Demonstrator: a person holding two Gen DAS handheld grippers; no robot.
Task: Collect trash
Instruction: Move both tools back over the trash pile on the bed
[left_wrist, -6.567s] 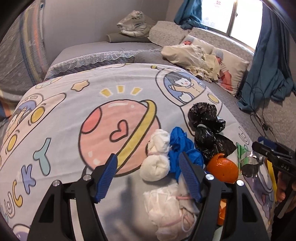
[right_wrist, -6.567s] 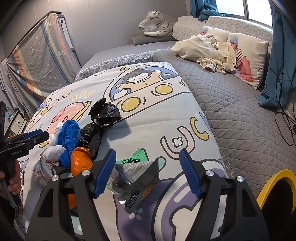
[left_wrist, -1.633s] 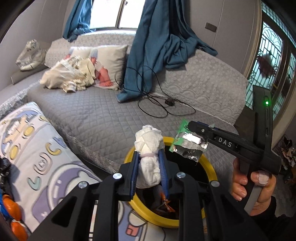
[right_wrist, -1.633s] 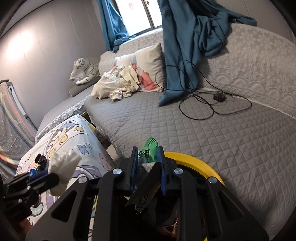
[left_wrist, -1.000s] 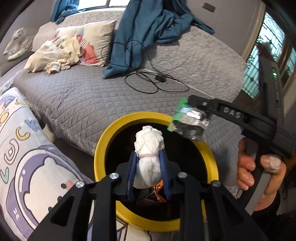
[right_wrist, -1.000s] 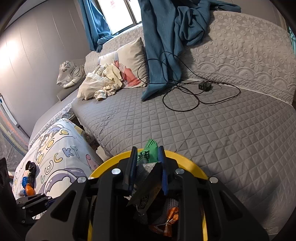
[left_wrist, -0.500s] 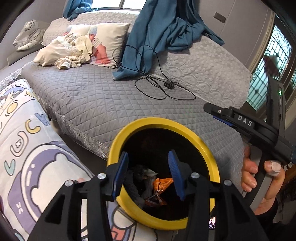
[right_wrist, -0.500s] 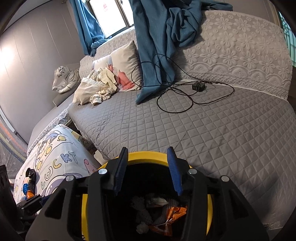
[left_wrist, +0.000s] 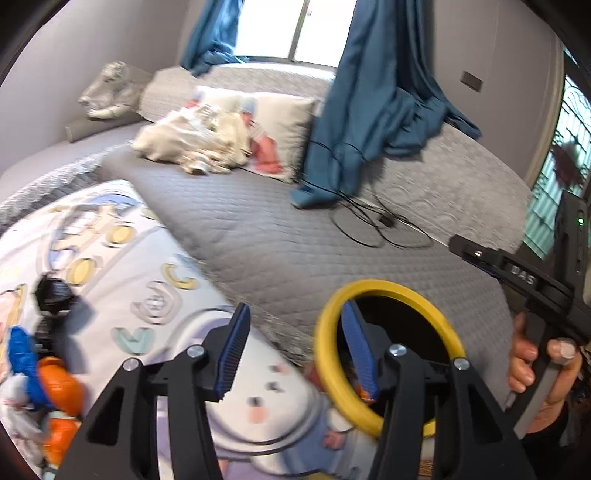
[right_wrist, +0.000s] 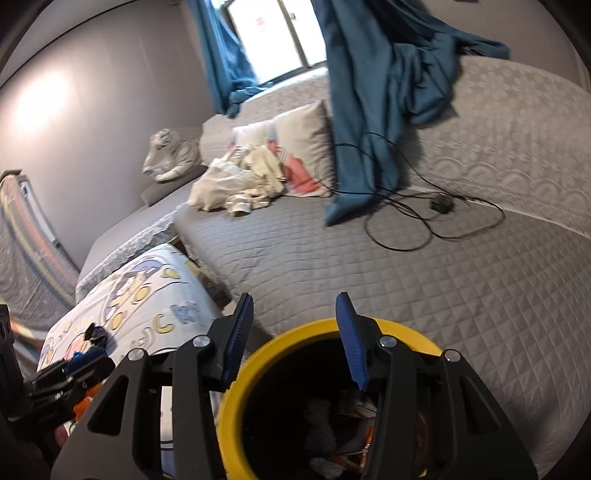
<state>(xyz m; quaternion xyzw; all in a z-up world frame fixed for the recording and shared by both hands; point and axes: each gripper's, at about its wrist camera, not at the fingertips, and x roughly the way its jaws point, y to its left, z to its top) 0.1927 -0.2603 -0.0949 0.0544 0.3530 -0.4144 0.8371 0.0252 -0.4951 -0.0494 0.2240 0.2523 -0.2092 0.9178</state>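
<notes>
My left gripper (left_wrist: 297, 350) is open and empty, over the edge of the cartoon bedspread (left_wrist: 147, 295) beside the yellow-rimmed bin (left_wrist: 447, 332). My right gripper (right_wrist: 295, 341) is open and empty, just above the bin (right_wrist: 236, 398), which holds white tissue and orange scraps (right_wrist: 354, 443). Trash lies at the left of the bedspread: a black bag (left_wrist: 55, 295), a blue glove (left_wrist: 22, 354), orange peel (left_wrist: 61, 387) and a bit of white tissue (left_wrist: 14, 413). The right gripper shows at the right of the left wrist view (left_wrist: 517, 273).
A grey quilted couch (right_wrist: 406, 277) runs behind the bin, with a black cable and charger (right_wrist: 441, 205), a blue curtain (right_wrist: 380, 92), pillows and a heap of cream cloth (right_wrist: 240, 184). A toy tiger (right_wrist: 168, 155) sits at the back.
Both grippers have dropped their trash into the bin and opened wider. The left gripper has swung left from the bin toward the bedspread. The right gripper stays over the bin.
</notes>
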